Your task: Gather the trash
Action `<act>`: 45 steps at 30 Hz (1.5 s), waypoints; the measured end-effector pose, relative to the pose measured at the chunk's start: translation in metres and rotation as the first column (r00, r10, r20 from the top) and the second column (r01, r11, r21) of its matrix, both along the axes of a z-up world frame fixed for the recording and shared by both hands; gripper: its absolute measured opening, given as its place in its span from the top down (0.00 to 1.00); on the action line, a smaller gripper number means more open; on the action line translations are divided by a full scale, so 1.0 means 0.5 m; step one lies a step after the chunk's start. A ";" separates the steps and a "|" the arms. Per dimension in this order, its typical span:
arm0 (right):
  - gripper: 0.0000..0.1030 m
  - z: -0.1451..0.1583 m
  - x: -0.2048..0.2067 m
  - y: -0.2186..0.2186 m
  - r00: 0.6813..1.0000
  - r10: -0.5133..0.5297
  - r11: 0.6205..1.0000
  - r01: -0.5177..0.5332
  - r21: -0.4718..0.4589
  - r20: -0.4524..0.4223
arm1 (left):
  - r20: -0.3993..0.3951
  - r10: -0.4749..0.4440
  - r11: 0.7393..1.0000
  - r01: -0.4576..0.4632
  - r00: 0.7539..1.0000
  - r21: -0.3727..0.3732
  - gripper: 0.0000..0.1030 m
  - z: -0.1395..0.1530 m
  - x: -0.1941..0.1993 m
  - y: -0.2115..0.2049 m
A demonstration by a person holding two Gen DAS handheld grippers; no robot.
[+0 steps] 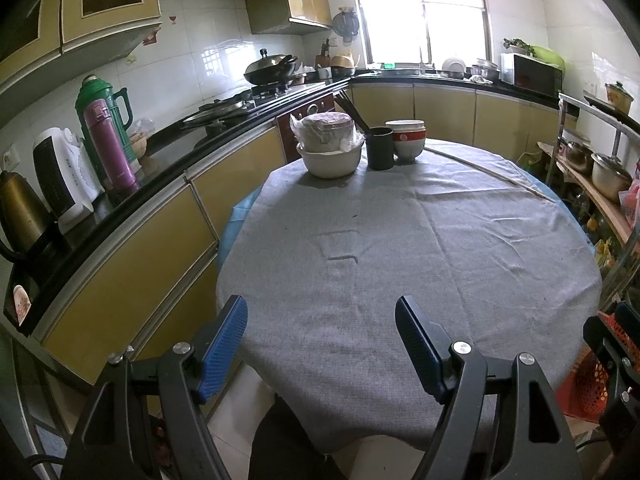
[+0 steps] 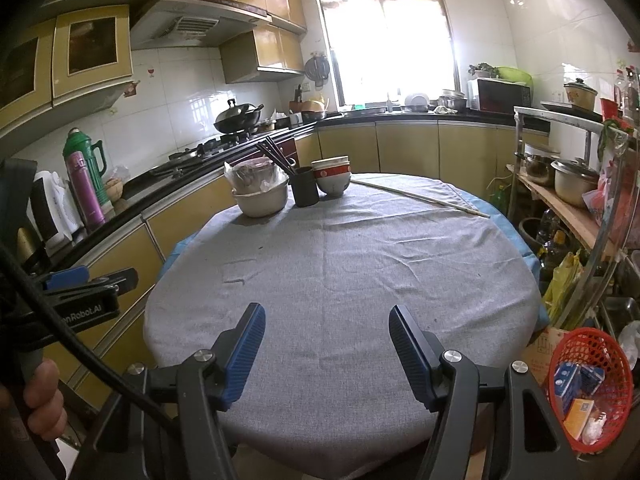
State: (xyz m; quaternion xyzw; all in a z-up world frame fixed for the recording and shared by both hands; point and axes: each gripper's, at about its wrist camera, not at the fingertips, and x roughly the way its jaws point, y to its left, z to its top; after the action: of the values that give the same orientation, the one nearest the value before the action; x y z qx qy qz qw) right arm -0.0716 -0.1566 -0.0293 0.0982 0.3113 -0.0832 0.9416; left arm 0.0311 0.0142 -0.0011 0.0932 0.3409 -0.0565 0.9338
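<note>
A red mesh basket (image 2: 590,384) at the table's right front holds small boxes and wrappers (image 2: 576,412); its edge shows in the left wrist view (image 1: 592,380). My left gripper (image 1: 320,320) is open and empty above the near edge of the round table with its grey cloth (image 1: 400,232). My right gripper (image 2: 326,328) is open and empty above the near part of the same table (image 2: 340,260). The left gripper also shows at the left of the right wrist view (image 2: 80,284). I see no loose trash on the cloth.
At the table's far side stand a bagged bowl stack (image 2: 258,188), a dark cup with chopsticks (image 2: 304,188), stacked bowls (image 2: 332,178) and a long stick (image 2: 424,198). A counter with thermoses (image 1: 108,136) runs along the left. A shelf with pots (image 2: 572,188) stands right.
</note>
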 end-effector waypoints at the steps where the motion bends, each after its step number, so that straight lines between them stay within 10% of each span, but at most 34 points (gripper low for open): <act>1: 0.33 0.000 0.000 0.000 1.000 0.000 1.000 0.000 0.001 0.000 | -0.002 -0.001 1.000 0.001 1.000 0.002 0.25 0.000 0.000 -0.001; 45: 0.33 0.003 -0.004 0.002 1.000 -0.006 1.000 0.006 -0.004 0.005 | 0.000 -0.001 1.000 0.001 1.000 -0.007 0.25 0.001 -0.012 0.002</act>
State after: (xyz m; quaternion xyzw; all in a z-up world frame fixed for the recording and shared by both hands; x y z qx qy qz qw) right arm -0.0736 -0.1557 -0.0281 0.0974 0.3087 -0.0863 0.9422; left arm 0.0252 0.0152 -0.0007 0.0901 0.3409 -0.0581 0.9340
